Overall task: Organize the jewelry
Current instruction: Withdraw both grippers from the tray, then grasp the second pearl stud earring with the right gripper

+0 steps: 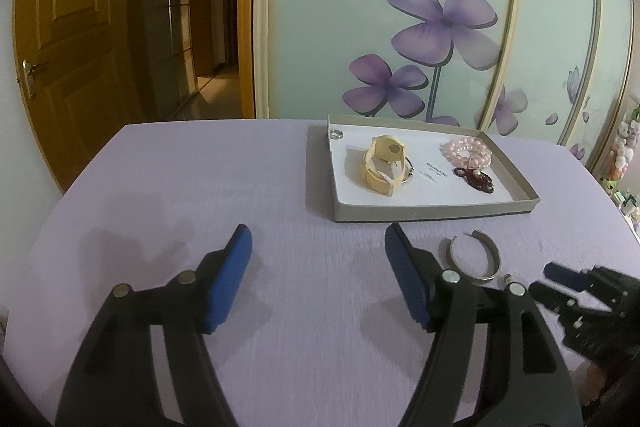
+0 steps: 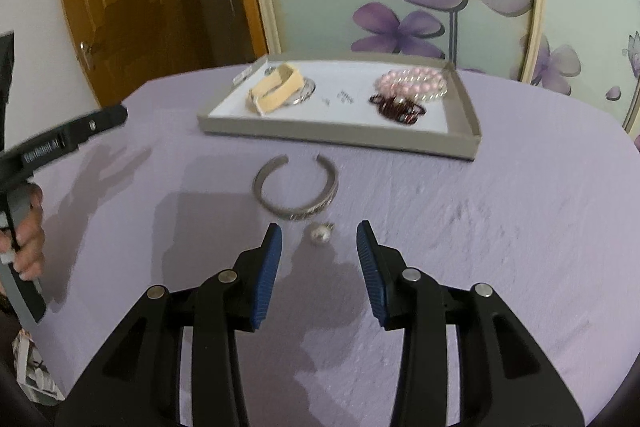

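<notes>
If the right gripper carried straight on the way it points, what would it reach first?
Probably the small silver pearl-like bead lying on the lilac tablecloth, just ahead between the open right gripper fingers; the open silver cuff bracelet lies beyond.

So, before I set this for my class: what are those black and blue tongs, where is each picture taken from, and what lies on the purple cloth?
No robot here: a person holds a hand tool in each hand. Each picture comes from a camera on one tool, looking along its blue fingers. The left gripper and right gripper are both open and hold nothing. On the tablecloth a grey tray holds a cream band, pink beads and dark red beads. In front of it lie a silver cuff bracelet and a small silver ball.
</notes>
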### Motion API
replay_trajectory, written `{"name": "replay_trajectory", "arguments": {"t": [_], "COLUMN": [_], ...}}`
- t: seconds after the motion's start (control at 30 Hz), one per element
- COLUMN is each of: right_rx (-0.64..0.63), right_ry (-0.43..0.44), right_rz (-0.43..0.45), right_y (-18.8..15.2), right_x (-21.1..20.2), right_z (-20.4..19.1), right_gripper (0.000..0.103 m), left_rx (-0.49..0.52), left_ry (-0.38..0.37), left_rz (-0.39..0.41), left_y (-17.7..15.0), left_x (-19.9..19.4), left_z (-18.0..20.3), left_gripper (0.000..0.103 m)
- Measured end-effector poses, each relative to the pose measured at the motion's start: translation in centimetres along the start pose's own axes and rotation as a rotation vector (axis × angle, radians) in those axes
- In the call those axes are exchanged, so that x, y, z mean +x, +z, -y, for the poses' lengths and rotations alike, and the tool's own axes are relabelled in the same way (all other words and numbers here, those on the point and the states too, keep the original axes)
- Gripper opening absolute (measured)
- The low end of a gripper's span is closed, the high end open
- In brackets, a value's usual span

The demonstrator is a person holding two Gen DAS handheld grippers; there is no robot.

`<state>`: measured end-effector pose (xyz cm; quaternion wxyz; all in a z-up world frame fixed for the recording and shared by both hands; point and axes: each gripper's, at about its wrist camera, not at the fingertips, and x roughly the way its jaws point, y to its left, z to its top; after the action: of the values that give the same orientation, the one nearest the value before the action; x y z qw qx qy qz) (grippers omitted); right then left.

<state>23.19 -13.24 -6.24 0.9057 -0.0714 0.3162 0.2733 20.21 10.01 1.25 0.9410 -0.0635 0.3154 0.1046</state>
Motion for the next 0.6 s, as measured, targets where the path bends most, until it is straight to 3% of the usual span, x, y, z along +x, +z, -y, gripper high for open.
{"name": "replay_trajectory", "arguments": {"t": [0.6], "right_rx": [0.0], "right_ry": [-0.023], "right_rz": [-0.073], "right_y": [-0.7], "right_x": [2.0], "right_z": [-0.3], "right_gripper": [0.039], "left_rx": [-0.006], "left_ry": [0.009], "left_rz": [-0.005], "left_y": [0.2], "left_x": [0.2], "left_z": [-0.3], "left_gripper": [0.07]}}
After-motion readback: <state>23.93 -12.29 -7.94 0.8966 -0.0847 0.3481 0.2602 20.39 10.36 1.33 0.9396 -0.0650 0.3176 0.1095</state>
